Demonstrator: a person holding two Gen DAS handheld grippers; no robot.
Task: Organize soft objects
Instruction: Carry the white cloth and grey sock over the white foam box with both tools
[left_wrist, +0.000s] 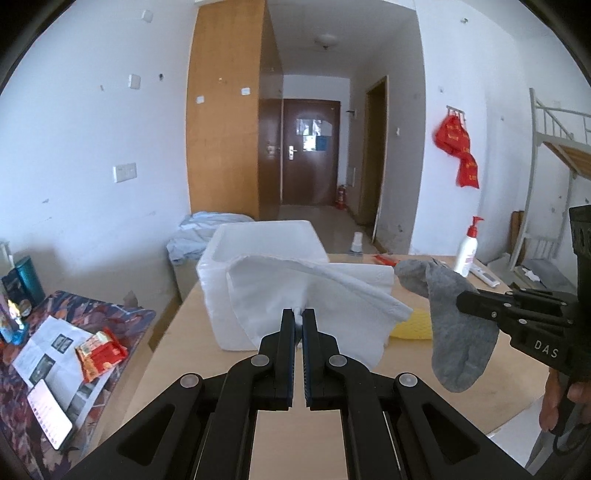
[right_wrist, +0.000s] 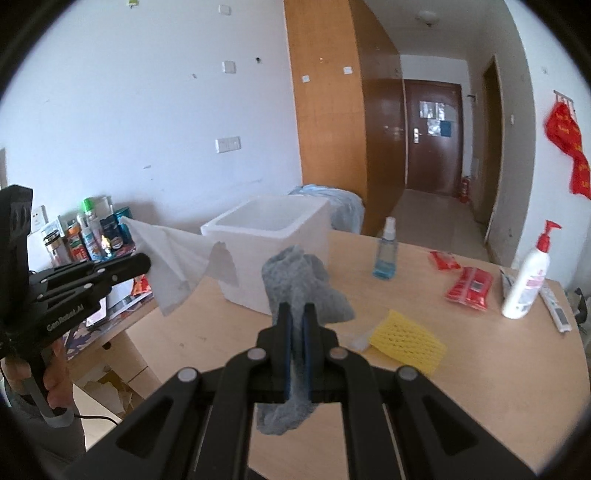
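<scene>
The black right gripper (left_wrist: 461, 301) has the white letters "DAS" on its side, and the black left gripper (right_wrist: 146, 263) has small white writing that looks like "Gen Robot.AI". The left gripper is pinched tight on a thin, floppy white cloth (left_wrist: 314, 291) that hangs in the air in front of the white foam box (right_wrist: 266, 236) on the pale wooden table (right_wrist: 480, 369). The right gripper is clamped on a soft, fuzzy grey sock (right_wrist: 303, 288) that droops above the table, near the yellow mesh foam sleeve (right_wrist: 406, 341) lying flat there.
</scene>
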